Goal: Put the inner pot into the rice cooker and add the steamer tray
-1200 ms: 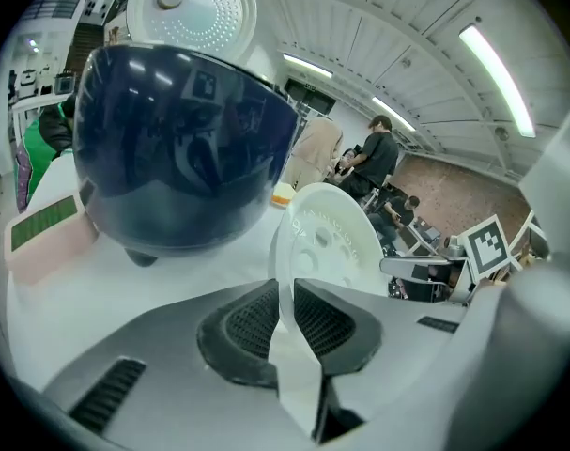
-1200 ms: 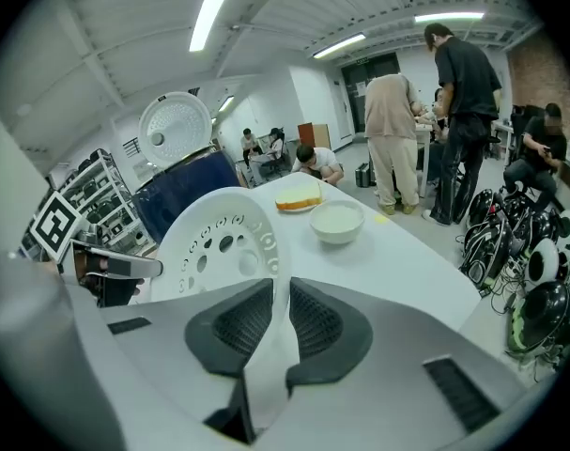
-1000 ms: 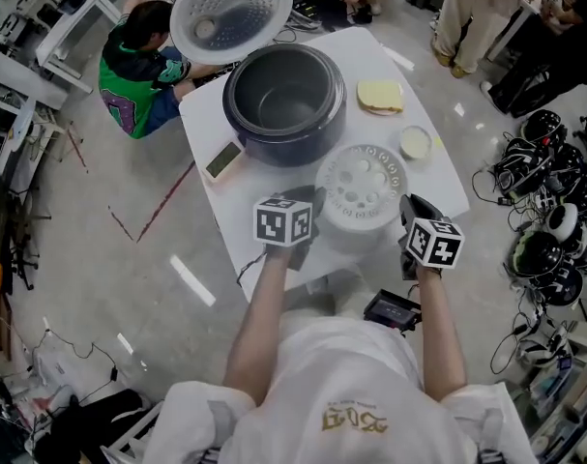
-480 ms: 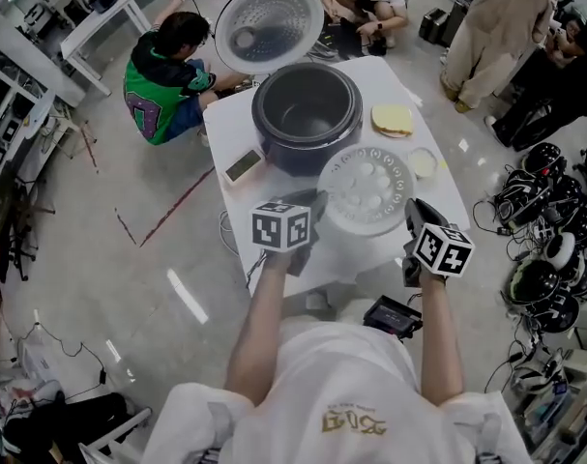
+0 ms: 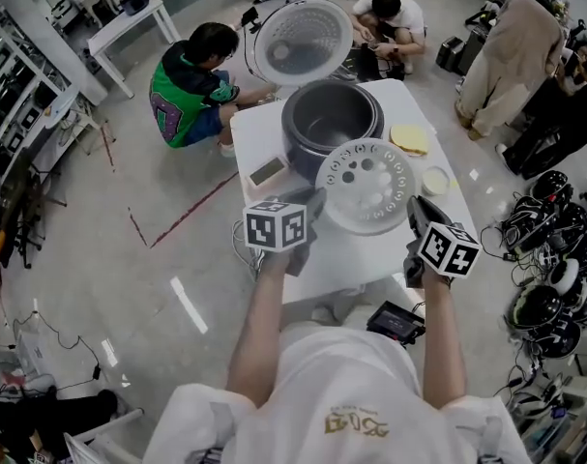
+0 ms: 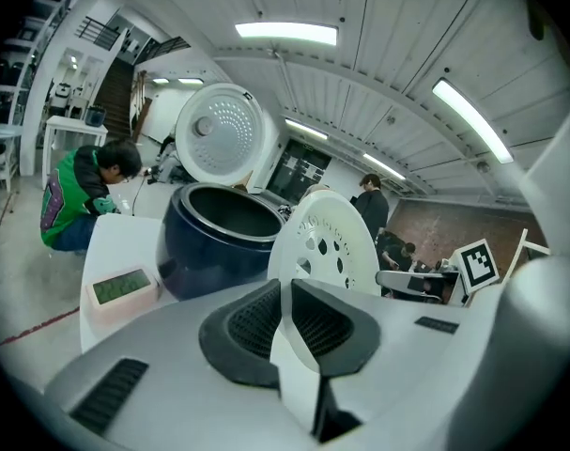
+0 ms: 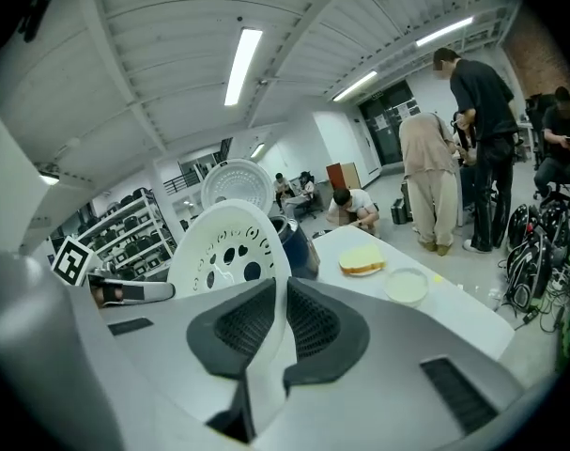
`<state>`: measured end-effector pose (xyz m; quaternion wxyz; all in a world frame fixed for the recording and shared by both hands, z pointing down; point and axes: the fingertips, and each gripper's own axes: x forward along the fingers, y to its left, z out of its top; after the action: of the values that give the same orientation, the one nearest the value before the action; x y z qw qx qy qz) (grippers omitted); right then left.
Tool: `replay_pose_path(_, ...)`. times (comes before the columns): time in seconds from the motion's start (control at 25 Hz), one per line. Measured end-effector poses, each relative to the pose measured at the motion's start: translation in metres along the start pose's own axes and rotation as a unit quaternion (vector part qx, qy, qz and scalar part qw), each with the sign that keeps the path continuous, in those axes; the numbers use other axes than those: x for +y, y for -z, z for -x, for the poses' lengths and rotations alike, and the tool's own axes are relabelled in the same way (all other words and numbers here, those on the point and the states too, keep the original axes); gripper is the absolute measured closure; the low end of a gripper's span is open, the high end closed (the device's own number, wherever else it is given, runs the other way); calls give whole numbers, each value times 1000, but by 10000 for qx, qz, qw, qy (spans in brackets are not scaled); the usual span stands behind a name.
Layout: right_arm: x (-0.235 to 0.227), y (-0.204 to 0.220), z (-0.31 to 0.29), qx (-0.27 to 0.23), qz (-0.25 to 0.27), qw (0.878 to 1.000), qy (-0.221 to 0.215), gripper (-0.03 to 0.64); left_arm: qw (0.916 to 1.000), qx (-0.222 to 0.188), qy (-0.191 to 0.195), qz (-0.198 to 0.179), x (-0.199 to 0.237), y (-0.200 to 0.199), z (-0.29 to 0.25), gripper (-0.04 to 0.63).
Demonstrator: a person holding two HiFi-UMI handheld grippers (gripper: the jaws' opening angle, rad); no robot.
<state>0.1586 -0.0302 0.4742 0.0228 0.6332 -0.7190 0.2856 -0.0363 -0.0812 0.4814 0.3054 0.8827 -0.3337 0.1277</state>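
Note:
The white perforated steamer tray (image 5: 366, 184) hangs tilted above the white table (image 5: 343, 259), just in front of the dark rice cooker (image 5: 332, 122). The cooker's lid (image 5: 303, 42) stands open and a grey pot shows inside. My left gripper (image 5: 312, 203) is shut on the tray's left rim and my right gripper (image 5: 416, 211) on its right rim. In the left gripper view the tray (image 6: 327, 247) runs edge-on between the pads (image 6: 256, 322), with the cooker (image 6: 214, 242) behind. In the right gripper view the tray's rim (image 7: 223, 247) sits between the pads (image 7: 313, 322); these jaws have just been closing on it.
A small device with a green screen (image 5: 267, 171) lies left of the cooker. On the table's right side are a yellow sponge-like piece (image 5: 409, 138) and a small white dish (image 5: 435, 180). A person in green (image 5: 191, 95) crouches behind the table, with others standing nearby. Cables and helmets (image 5: 554, 259) clutter the floor on the right.
Both grippers have lifted the steamer tray off the table and carried it closer to the cooker. The tray now overlaps the cooker's front rim in the head view.

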Motion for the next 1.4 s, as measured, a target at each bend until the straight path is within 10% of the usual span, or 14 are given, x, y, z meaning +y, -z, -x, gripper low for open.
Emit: replay_pose_path(1.4, 49, -117, -109, -86, 372, 9920, -1204, 572, 9936, -802, -484, 629, 64, -111, -10, 543)
